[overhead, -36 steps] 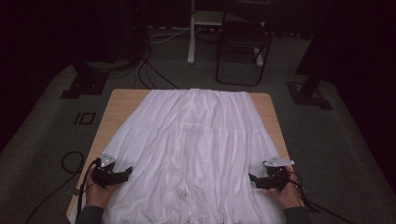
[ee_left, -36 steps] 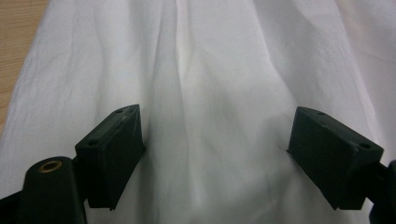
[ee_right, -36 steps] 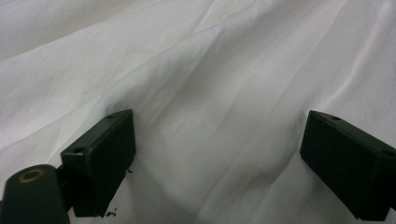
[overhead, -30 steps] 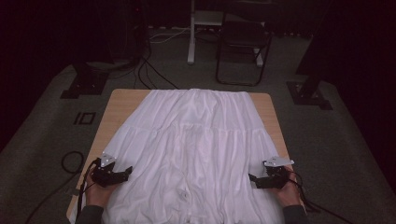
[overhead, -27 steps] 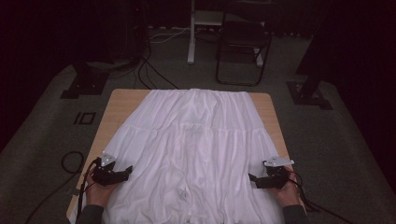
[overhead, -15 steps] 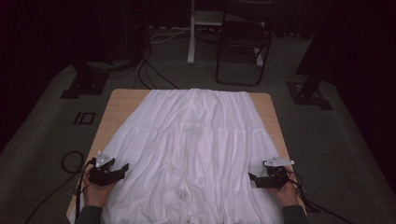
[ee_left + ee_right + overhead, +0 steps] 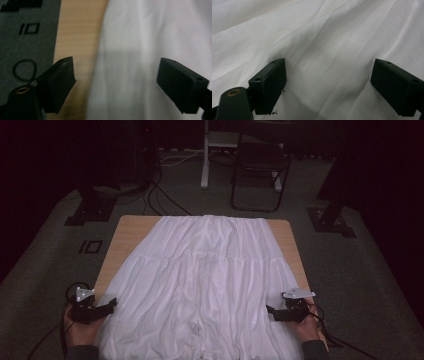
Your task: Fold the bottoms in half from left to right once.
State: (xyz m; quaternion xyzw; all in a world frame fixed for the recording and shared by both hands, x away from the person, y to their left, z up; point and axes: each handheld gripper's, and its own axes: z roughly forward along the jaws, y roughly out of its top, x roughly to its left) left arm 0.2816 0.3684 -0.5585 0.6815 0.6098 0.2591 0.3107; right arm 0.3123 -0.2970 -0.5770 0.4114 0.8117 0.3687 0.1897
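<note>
The left gripper (image 7: 111,304) hovers off the near left edge of the white skirt (image 7: 210,285), just over the bare wood of the table (image 7: 127,232). Its jaws have just been opening and stand wide, with nothing between them; in the left gripper view the cloth's edge (image 7: 100,75) runs below the gap. The skirt lies spread flat over most of the table, waistband at the far end, tiered and finely pleated, with small buttons down the middle. It looks thin, light and limp, likely to sag and slide when lifted, so the hem corners seem the best places to pinch. At the right, the right gripper (image 7: 270,310) rests over the near right edge, jaws spread wide above the fabric (image 7: 329,65), gripping nothing.
</note>
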